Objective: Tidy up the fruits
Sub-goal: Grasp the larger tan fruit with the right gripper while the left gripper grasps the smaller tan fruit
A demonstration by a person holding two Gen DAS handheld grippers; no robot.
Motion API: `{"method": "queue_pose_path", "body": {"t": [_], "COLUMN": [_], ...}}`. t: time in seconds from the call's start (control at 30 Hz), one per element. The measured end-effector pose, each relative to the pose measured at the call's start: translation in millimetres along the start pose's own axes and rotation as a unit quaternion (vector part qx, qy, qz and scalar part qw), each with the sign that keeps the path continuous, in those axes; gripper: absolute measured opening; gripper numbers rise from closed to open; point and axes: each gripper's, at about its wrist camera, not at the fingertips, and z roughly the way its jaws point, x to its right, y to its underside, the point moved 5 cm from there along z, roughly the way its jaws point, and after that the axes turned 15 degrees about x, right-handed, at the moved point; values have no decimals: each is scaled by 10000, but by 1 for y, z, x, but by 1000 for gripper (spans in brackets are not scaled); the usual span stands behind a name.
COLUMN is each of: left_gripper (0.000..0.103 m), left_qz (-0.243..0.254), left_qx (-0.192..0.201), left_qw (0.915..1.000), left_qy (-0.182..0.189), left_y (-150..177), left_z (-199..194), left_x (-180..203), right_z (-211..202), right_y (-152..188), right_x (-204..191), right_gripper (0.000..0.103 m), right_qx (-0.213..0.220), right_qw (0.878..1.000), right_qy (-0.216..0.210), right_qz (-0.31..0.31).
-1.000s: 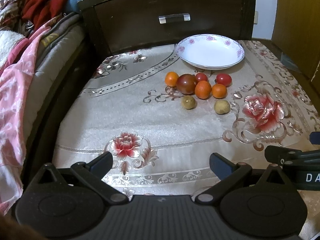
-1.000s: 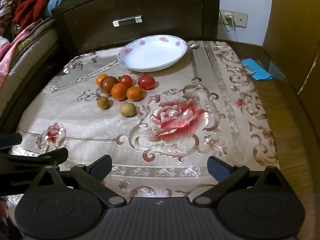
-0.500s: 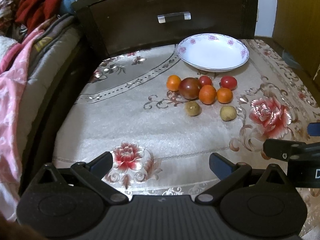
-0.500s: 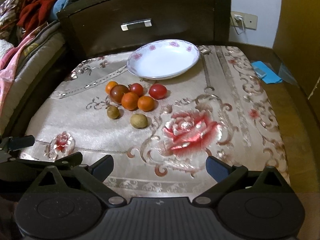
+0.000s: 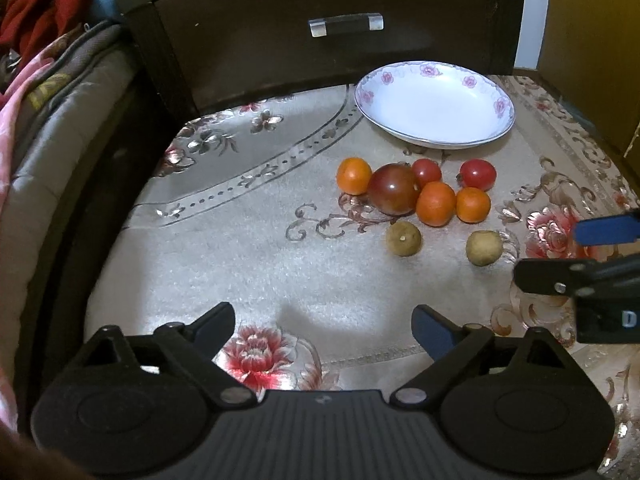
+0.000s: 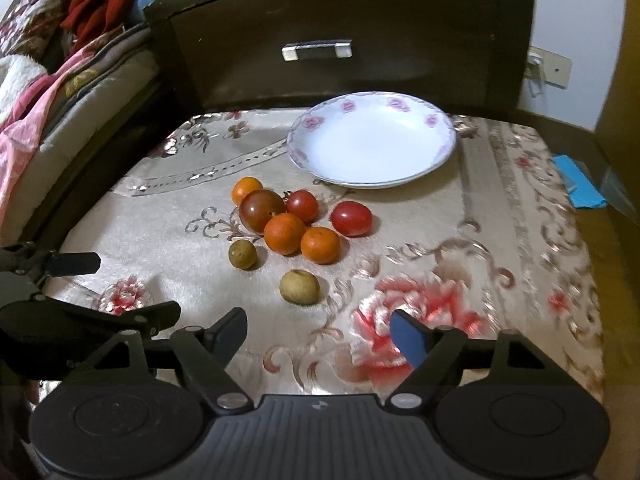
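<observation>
A cluster of fruit lies on the floral cloth: three oranges (image 6: 284, 233), two red tomatoes (image 6: 351, 218), a dark tomato (image 6: 262, 210) and two brown-green round fruits (image 6: 299, 287). The same cluster shows in the left wrist view, around the dark tomato (image 5: 394, 189). An empty white plate with pink flowers (image 6: 372, 145) stands behind the fruit; it also shows in the left wrist view (image 5: 434, 103). My left gripper (image 5: 323, 326) is open and empty, short of the fruit. My right gripper (image 6: 319, 332) is open and empty, just before the nearest brown fruit.
A dark wooden drawer front with a metal handle (image 6: 317, 49) rises behind the plate. Bedding and clothes (image 6: 48, 80) lie at the left. A blue cloth (image 6: 580, 184) lies at the right edge. The right gripper shows at the left wrist view's right edge (image 5: 580, 268).
Both grippers have moved forward toward the fruit, which now looks larger and nearer. Both stay open and empty. No fruit has moved.
</observation>
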Motion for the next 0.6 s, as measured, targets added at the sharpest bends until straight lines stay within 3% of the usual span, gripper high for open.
{"method": "queue_pose_path", "body": {"t": [0.17, 0.23, 0.43, 0.6], "left_gripper": [89, 74, 55, 52], "left_qz": [65, 15, -14, 94], "left_qx": [-16, -35, -49, -40], "left_qw": [10000, 9999, 9995, 9985], "left_qy": [22, 124, 317, 542], "left_y": [1, 1, 1, -1], "left_z": [5, 8, 14, 18], "left_x": [-2, -4, -2, 5], "right_z": [20, 26, 41, 46], "right_y": [-1, -1, 3, -1], "right_x": [-11, -13, -8, -6], "right_gripper": [55, 39, 20, 21], "right_qx": [-109, -164, -308, -210], "right_qw": [9996, 9992, 9984, 9978], "right_qy": [-231, -309, -454, -602], "right_qz": [-156, -174, -116, -156]}}
